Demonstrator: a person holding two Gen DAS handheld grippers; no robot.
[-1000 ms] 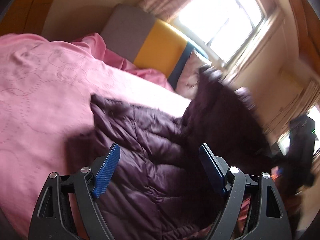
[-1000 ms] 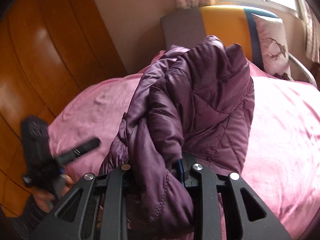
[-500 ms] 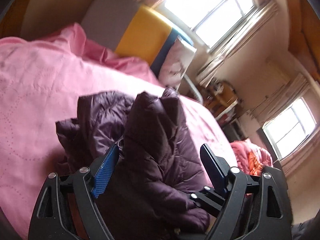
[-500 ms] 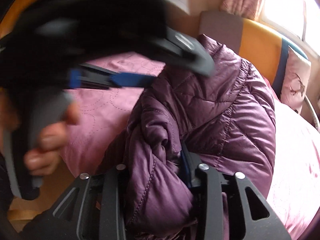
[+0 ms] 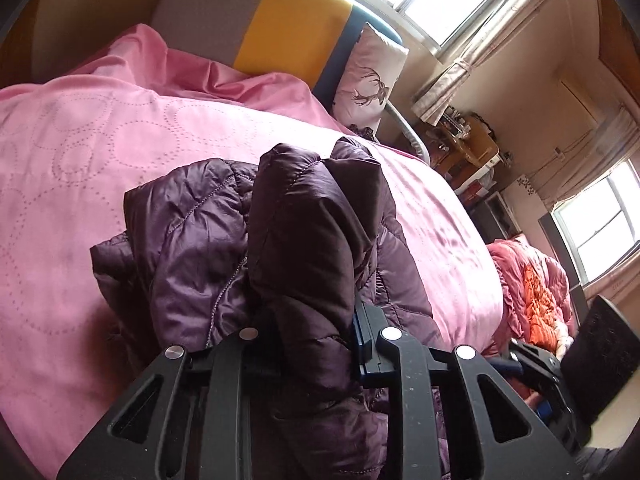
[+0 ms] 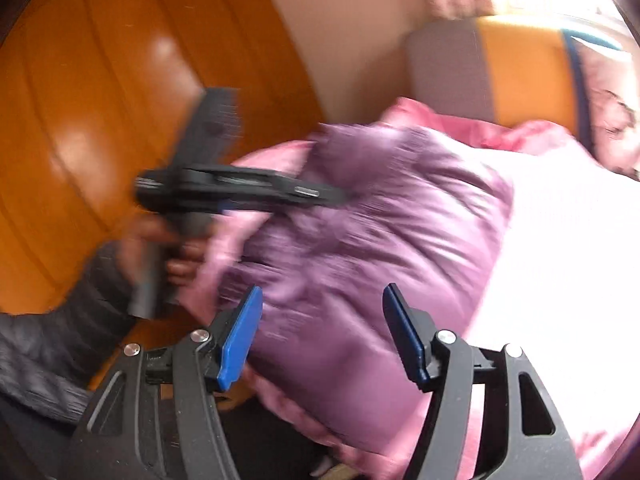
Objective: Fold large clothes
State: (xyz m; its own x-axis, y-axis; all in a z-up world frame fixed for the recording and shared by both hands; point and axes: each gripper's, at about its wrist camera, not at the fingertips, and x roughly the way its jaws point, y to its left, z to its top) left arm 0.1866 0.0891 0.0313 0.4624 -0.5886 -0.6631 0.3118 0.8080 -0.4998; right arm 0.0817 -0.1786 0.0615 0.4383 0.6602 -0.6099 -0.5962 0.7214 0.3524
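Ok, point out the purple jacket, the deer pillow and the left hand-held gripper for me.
purple jacket (image 5: pixel 192 240): left wrist view, quilted panel.
deer pillow (image 5: pixel 370 80): left wrist view, printed face.
left hand-held gripper (image 5: pixel 308 336): left wrist view, between fingertips, clamped on jacket.

A dark purple quilted puffer jacket (image 5: pixel 224 240) lies bunched on the pink bedspread (image 5: pixel 72 152), near the bed's foot edge. Its shiny padded fabric is stitched in diamond lines. One thick fold stands up from the heap, pinched between the fingers of the left tool (image 5: pixel 312 344); the rest slumps around it in loose creased layers. From the right wrist view it reads lighter violet (blurred there), a rounded mound (image 6: pixel 380 240).
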